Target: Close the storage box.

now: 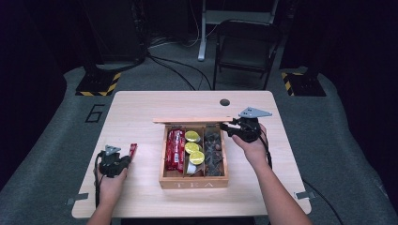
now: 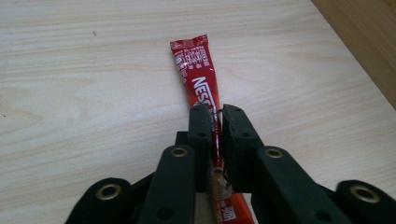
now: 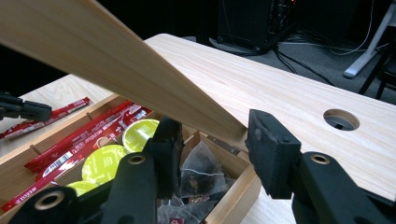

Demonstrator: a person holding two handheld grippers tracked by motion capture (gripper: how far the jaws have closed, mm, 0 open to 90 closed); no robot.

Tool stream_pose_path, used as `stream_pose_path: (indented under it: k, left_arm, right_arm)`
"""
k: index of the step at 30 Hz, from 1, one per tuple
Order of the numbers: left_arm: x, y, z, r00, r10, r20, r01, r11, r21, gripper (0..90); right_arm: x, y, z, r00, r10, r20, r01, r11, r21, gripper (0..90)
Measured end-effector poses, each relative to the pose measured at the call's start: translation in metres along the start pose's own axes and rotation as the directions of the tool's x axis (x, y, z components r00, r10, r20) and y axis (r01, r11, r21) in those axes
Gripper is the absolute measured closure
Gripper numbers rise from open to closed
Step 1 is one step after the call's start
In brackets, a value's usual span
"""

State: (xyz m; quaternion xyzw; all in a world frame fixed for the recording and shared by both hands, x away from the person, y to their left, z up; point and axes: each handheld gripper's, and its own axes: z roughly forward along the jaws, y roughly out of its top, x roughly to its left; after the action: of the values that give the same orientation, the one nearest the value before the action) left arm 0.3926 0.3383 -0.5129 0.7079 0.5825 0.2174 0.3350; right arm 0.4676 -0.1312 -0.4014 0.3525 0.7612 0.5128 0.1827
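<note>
Pale wooden bench: left tongs [image 2: 212, 116] pinch the red coffee stick [image 2: 198, 74] near its left edge, right tongs [image 3: 212, 140] prop the tea box lid [image 3: 116, 65]; keep both firm.

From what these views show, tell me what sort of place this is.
Probably a recording studio or lab, not a home: a dark room with a lone wooden table, hazard-striped stand bases on grey carpet, loose cables and a folding chair.

left tool [image 1: 123, 158] low with jaws nearly shut, right tool [image 1: 231, 125] raised, jaws partly apart.
</note>
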Motion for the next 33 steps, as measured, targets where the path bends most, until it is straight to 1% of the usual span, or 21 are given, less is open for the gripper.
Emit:
stream_pose_path:
  k: [1,2,5,7,13,14,15,16,17,18,20,23,24,27,28,30,31,32,33]
  left_arm:
    - [0.0,0.0,0.0,1.0,0.0,0.0,0.0,1.0,0.0,80.5]
    - [0.0,0.0,0.0,0.9999,-0.016,0.0,0.016,0.9998,-0.011,79.5]
    - [0.0,0.001,-0.003,0.9998,-0.02,0.007,0.02,0.9998,-0.007,78.2]
    - [-0.001,0.002,-0.004,0.9998,-0.021,0.004,0.021,0.9992,-0.035,76.4]
    - [-0.003,0.004,-0.008,0.9999,-0.01,0.004,0.01,0.9991,-0.042,73.0]
    - [-0.004,0.004,-0.008,0.9998,-0.018,-0.003,0.017,0.9981,-0.059,72.2]
    - [-0.004,0.004,-0.01,0.9999,-0.016,0.001,0.016,0.9985,-0.053,71.5]
    - [-0.004,0.005,-0.01,0.9999,-0.012,-0.004,0.012,0.998,-0.062,69.3]
    - [-0.004,0.005,-0.012,0.9999,-0.011,-0.007,0.01,0.9979,-0.064,69.3]
    - [-0.004,0.006,-0.013,0.9999,-0.01,-0.014,0.009,0.997,-0.077,68.1]
    - [-0.004,0.006,-0.015,0.9998,-0.003,-0.02,0.002,0.9968,-0.08,67.0]
    - [-0.004,0.006,-0.015,0.9997,-0.004,-0.023,0.002,0.997,-0.077,67.0]
    - [-0.003,0.006,-0.016,0.9998,-0.004,-0.021,0.003,0.9976,-0.069,67.0]
    - [-0.004,0.006,-0.016,0.9998,-0.011,-0.016,0.01,0.997,-0.077,66.1]
    - [-0.005,0.007,-0.018,0.9999,-0.005,-0.012,0.004,0.9961,-0.088,66.0]
    - [-0.007,0.008,-0.02,1.0,0.001,-0.006,-0.001,0.9966,-0.083,65.8]
    - [-0.009,0.009,-0.02,1.0,-0.005,-0.006,0.004,0.9953,-0.096,65.8]
    - [-0.013,0.011,-0.024,0.9999,0.017,0.0,-0.017,0.9945,-0.103,65.5]
    - [-0.013,0.011,-0.024,0.9999,0.017,0.0,-0.017,0.9945,-0.103,65.2]
  right_arm:
    - [0.0,0.0,0.0,1.0,0.0,0.0,0.0,1.0,0.0,55.8]
    - [0.0,0.0,0.0,1.0,0.0,0.0,0.0,1.0,0.0,55.8]
    - [0.0,0.0,0.0,1.0,0.0,-0.001,0.0,1.0,0.001,55.8]
    - [0.0,0.0,0.0,1.0,0.0,-0.001,0.0,1.0,-0.001,55.7]
    - [0.0,0.0,0.0,1.0,0.0,-0.001,0.0,1.0,0.0,55.7]
    - [0.0,0.0,0.0,1.0,0.001,-0.001,-0.001,1.0,-0.001,55.7]
    - [0.0,0.0,0.0,1.0,0.0,-0.002,0.0,1.0,-0.001,55.7]
    - [0.0,0.0,0.0,1.0,0.0,-0.001,0.0,1.0,0.0,55.7]
    - [0.0,0.0,0.0,1.0,0.0,-0.001,0.0,1.0,0.0,55.7]
    - [0.0,0.0,0.0,1.0,0.0,-0.002,0.0,1.0,0.001,55.6]
    - [0.0,0.0,0.0,1.0,0.002,-0.004,-0.002,1.0,0.001,55.4]
    - [0.0,0.0,0.0,1.0,0.003,-0.004,-0.003,1.0,0.002,55.3]
    - [0.0,0.0,0.001,1.0,0.001,-0.003,-0.001,1.0,0.002,55.2]
    - [0.0,0.0,0.001,1.0,0.001,-0.002,-0.001,1.0,0.003,55.2]
    - [0.0,0.0,0.001,1.0,0.001,-0.002,-0.001,1.0,0.003,55.2]
    - [0.0,0.0,0.001,1.0,0.003,-0.003,-0.003,1.0,0.004,55.2]
    - [0.0,0.0,0.001,1.0,0.003,-0.003,-0.003,1.0,0.004,55.2]
    - [0.0,0.0,0.001,1.0,0.001,-0.003,-0.001,1.0,0.003,55.2]
    - [0.0,0.0,0.001,1.0,0.001,-0.003,-0.001,1.0,0.003,55.2]
